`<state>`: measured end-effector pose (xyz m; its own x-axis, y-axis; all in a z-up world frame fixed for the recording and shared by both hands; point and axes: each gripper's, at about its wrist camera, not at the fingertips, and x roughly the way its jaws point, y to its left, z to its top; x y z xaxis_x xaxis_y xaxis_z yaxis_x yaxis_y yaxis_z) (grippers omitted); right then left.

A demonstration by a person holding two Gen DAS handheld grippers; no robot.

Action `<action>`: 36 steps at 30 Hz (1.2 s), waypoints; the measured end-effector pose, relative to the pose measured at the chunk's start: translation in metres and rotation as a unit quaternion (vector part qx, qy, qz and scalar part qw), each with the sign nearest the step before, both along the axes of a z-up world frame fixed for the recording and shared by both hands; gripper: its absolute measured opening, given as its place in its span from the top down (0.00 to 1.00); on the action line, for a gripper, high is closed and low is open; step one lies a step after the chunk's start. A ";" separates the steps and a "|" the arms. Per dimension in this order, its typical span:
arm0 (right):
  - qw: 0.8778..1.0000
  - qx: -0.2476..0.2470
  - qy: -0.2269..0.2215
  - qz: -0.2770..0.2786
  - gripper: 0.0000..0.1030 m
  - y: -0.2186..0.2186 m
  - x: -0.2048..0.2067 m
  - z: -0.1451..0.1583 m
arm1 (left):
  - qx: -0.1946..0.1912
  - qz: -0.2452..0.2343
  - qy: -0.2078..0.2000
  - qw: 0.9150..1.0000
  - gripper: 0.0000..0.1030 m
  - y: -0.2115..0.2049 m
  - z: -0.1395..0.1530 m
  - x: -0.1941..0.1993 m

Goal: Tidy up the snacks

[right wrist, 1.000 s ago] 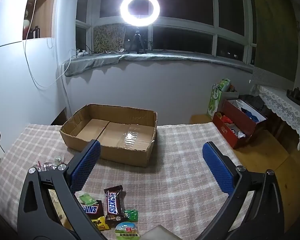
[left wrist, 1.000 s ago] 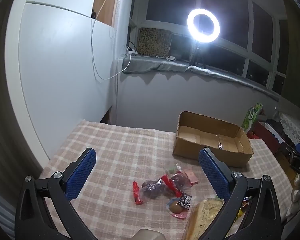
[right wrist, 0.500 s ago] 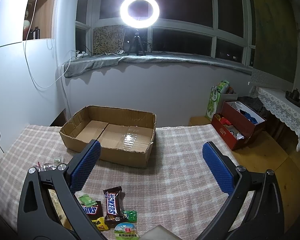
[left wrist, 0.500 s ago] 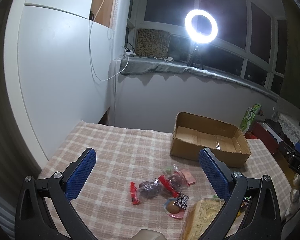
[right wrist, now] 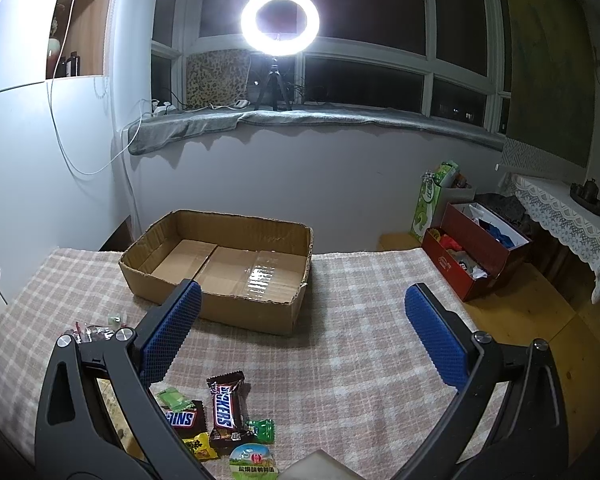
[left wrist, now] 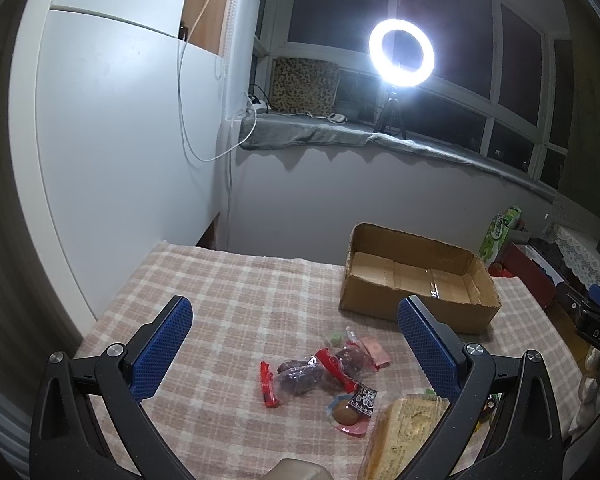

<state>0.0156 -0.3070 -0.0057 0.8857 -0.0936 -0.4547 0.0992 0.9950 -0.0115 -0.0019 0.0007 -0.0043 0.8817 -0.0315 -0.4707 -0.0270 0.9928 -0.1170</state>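
Note:
An empty cardboard box [left wrist: 416,280] [right wrist: 224,268] sits at the far side of the checked tablecloth [left wrist: 236,300]. In the left wrist view, clear packs of dark dried fruit with red ends [left wrist: 312,372] lie near the middle, with a round jelly cup [left wrist: 346,416] and a yellow cracker pack [left wrist: 404,428] closer in. My left gripper [left wrist: 296,344] hangs open above them, holding nothing. In the right wrist view, two Snickers bars [right wrist: 226,408], green candies [right wrist: 262,430] and a round green-lidded cup [right wrist: 254,460] lie near the front edge. My right gripper [right wrist: 304,336] is open and empty, above the cloth.
A ring light [right wrist: 280,20] on a tripod stands on the windowsill. A white cabinet wall [left wrist: 120,140] borders the table's left side. Right of the table, on the floor, are a red box [right wrist: 476,256] and a green carton [right wrist: 432,200].
Both views have drawn back and up slightly, so the box and snacks look a little smaller and lower. Both grippers stay open and nothing on the table has moved.

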 end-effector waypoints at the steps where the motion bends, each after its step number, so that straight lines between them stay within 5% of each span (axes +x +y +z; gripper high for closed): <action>1: 1.000 0.000 0.000 0.000 0.00 0.000 0.000 0.000 | 0.001 -0.001 0.000 1.000 0.01 -0.001 0.000 0.000; 36: 1.000 -0.003 -0.002 0.003 0.00 0.002 -0.008 0.004 | 0.004 -0.009 -0.007 1.000 0.01 -0.002 0.003 -0.010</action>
